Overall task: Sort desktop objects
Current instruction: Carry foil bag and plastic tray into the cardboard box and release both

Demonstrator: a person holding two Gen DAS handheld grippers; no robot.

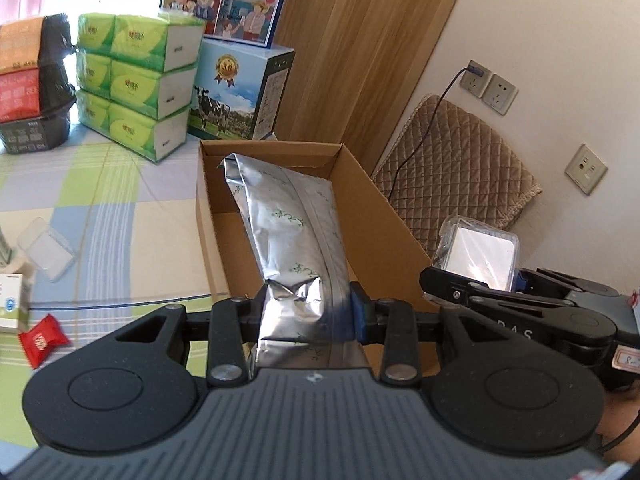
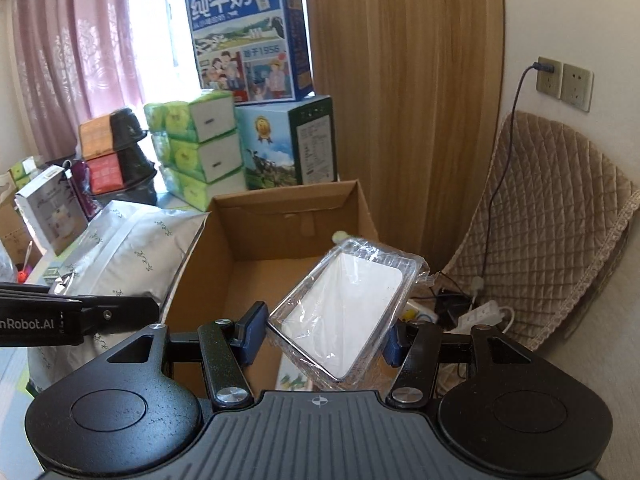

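Both grippers loaded, both over the cardboard box (image 1: 384,236), which sits at the table's edge next to the wall.

Left gripper (image 1: 306,316) is clenched on the lower end of the silver foil pouch (image 1: 288,224). The pouch stands up from the jaws and leans over the box's left wall, top end hanging above the box interior. The grip is low, with most of the pouch unsupported above it, so the pouch could flop or slide through the pads if tilted. If released this far left it could catch on the box's left wall and tip out onto the checked tablecloth (image 1: 100,200).

Right gripper (image 2: 324,336) is closed around the wrapped clear plastic case (image 2: 348,312), held tilted, over the box's near right corner. The wrap looks slick and crinkled; the case may twist or slip. A drop here could miss the box's right wall and land by the power strip (image 2: 480,312) on the floor.

The grippers are close together — the left one's arm crosses just beside the right. Simultaneous lowering risks a clash, or the pouch landing on the case.
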